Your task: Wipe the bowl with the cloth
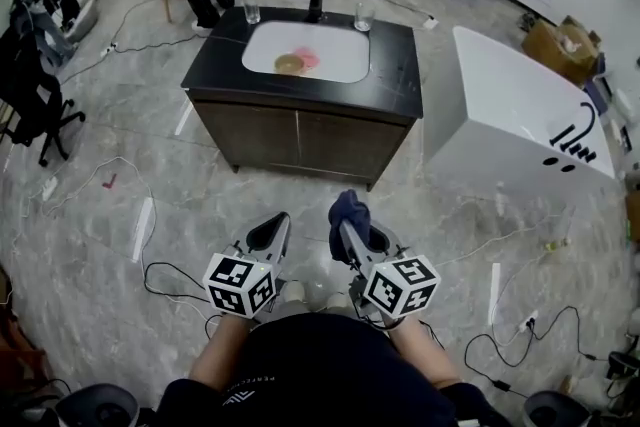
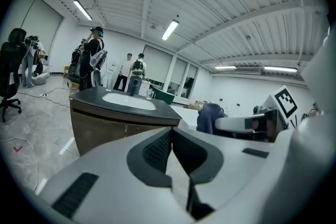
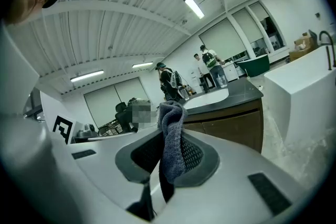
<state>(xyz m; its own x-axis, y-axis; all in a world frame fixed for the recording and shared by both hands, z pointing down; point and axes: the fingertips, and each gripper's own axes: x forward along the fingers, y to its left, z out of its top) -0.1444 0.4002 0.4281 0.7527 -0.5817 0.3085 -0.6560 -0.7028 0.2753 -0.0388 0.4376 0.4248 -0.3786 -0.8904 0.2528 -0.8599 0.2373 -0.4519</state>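
Your right gripper (image 1: 347, 227) pinches the blue-grey cloth (image 3: 170, 136); your left gripper (image 1: 270, 231) is closed, empty. The bowl (image 1: 290, 64) sits far ahead of both jaws, in the sink (image 1: 338, 57). You're likely approaching: step closer, steady the bowl, then wipe.

A dark blue-grey cloth (image 3: 170, 139) is seen against the black, grid-textured pads (image 3: 194, 155) of the light grey right gripper (image 1: 347, 231); the left gripper (image 2: 172, 134) is coloured alike. Black-and-white square markers are borne on the cubes (image 1: 240, 283). The black counter (image 1: 400, 65) has brown doors (image 1: 250, 130) and a white basin (image 1: 340, 55), in which what may be a tan bowl (image 1: 290, 64) and a pink item (image 1: 309, 58) are seen. The floor (image 1: 120, 115) is grey-marbled.
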